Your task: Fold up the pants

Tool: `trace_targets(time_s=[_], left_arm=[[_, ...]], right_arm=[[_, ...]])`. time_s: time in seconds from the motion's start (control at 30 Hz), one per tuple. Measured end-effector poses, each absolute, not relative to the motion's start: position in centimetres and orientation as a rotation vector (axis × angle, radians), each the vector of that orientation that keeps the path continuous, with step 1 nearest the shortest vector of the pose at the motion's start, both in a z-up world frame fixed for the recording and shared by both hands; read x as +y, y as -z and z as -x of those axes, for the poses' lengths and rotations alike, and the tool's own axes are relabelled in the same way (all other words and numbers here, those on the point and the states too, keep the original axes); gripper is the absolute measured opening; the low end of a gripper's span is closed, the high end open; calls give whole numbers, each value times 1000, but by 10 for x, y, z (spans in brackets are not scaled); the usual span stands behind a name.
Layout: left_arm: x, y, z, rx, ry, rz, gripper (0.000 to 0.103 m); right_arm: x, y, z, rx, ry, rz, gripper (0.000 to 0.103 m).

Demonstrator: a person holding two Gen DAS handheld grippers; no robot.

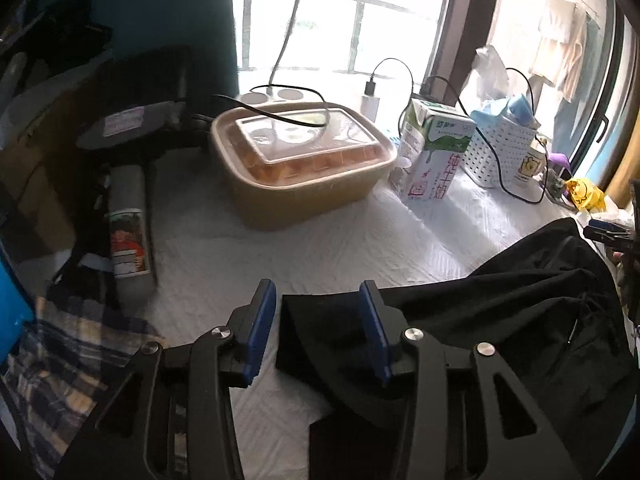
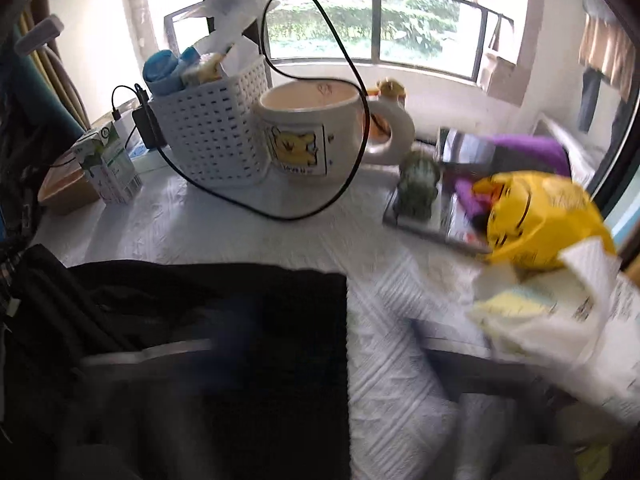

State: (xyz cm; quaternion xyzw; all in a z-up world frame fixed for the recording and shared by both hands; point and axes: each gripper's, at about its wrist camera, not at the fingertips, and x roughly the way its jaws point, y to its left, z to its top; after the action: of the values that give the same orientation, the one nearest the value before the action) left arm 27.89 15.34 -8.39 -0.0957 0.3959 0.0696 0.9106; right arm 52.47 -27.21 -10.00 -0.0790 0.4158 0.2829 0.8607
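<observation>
Black pants (image 1: 500, 320) lie bunched on the white padded table cover (image 1: 320, 248). My left gripper (image 1: 320, 300) is open, its blue-padded fingers (image 1: 262, 320) straddling the left edge of the pants without holding them. In the right wrist view the pants (image 2: 180, 320) fill the lower left, with a straight edge near the middle. My right gripper is only a motion-blurred smear low in that view, and its jaw state cannot be read. The right gripper's blue tip (image 1: 608, 230) shows at the far right edge of the left wrist view, beside the pants.
A tan lidded food box (image 1: 300, 160), a milk carton (image 1: 432, 152), a white basket (image 2: 212, 136), a Pikachu mug (image 2: 312, 128) and a black cable (image 2: 320, 184) stand at the back. A yellow bag (image 2: 532, 224) and papers (image 2: 560, 312) lie right. A can (image 1: 128, 216) and plaid cloth (image 1: 60, 360) lie left.
</observation>
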Motion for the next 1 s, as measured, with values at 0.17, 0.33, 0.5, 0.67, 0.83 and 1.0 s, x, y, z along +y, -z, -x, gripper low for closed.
trace_targets(time_s=[0.17, 0.33, 0.5, 0.67, 0.83, 1.0], left_arm=[[152, 101, -292, 865, -126, 205, 43], [148, 114, -293, 912, -103, 210, 52], [137, 118, -291, 921, -86, 161, 56], [130, 121, -290, 897, -88, 105, 54], [126, 123, -289, 890, -90, 69, 31], [121, 123, -287, 862, -76, 48, 17]], right_arm=[[-264, 107, -518, 876, -602, 203, 101], [-248, 117, -523, 931, -656, 241, 66], [-247, 121, -534, 951, -671, 229, 60], [-245, 122, -536, 947, -694, 236, 52], [-251, 121, -547, 938, -656, 189, 57], [-238, 125, -544, 902, -652, 235, 42]])
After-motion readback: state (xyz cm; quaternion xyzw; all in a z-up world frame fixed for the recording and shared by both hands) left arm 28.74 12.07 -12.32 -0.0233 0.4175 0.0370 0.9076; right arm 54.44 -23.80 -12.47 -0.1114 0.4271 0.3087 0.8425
